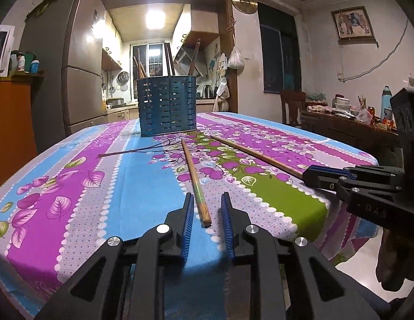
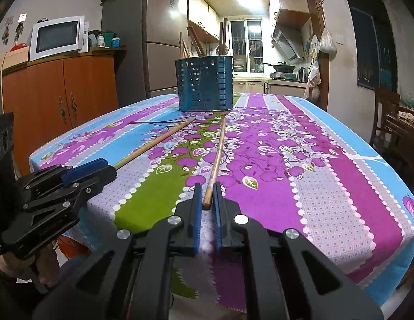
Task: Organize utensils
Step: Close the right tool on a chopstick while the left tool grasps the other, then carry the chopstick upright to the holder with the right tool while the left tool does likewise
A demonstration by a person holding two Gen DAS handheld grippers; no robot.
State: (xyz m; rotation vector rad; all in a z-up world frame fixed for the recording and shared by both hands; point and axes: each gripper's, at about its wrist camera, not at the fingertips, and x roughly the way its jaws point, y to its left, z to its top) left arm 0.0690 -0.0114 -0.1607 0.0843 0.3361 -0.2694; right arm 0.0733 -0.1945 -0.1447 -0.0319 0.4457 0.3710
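Two wooden chopsticks lie on the flowered tablecloth in front of a blue slotted utensil holder that has several chopsticks standing in it. My left gripper is open, its blue pads on either side of the near end of the left chopstick. My right gripper is nearly closed around the near end of the right chopstick, with small gaps still showing. The right gripper also shows in the left wrist view, at the end of the right chopstick. The holder shows in the right wrist view too.
The table has its near edge under both grippers and its right edge close to a wooden chair and sideboard. An orange cabinet with a microwave and a fridge stand to the left.
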